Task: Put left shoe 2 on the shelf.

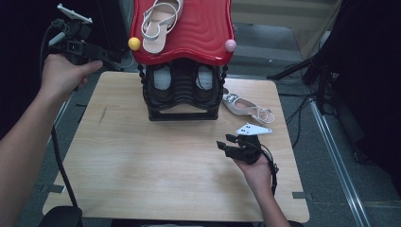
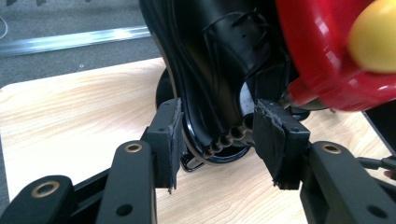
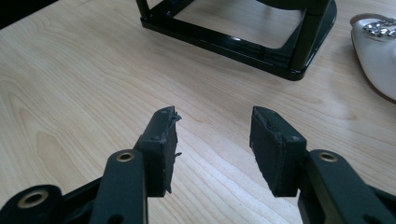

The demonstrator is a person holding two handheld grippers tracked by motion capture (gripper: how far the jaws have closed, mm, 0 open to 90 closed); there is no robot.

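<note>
A shoe rack stands at the back of the wooden table (image 1: pixel 142 156), with a red wavy top shelf (image 1: pixel 203 28) over a black lower frame (image 1: pixel 182 101). One white sandal (image 1: pixel 158 23) lies on the red shelf. Its mate (image 1: pixel 246 108) lies on the table right of the rack. Two black shoes (image 1: pixel 163 78) sit on the lower shelf. My left gripper (image 1: pixel 112 60) hovers open at the rack's left side; in its own view the jaws (image 2: pixel 217 119) frame the black shelf edge and a black lace-up shoe (image 2: pixel 229 42) without touching them. My right gripper (image 1: pixel 224 142) rests low over the table, open and empty.
A yellow ball (image 1: pixel 134 43) and a pink ball (image 1: pixel 230 45) cap the red shelf's front corners. The rack's black base (image 3: pixel 243 39) lies ahead of my right gripper (image 3: pixel 212 123), with the loose sandal (image 3: pixel 378 51) to its right. Cables and metal rails run along the floor at the right.
</note>
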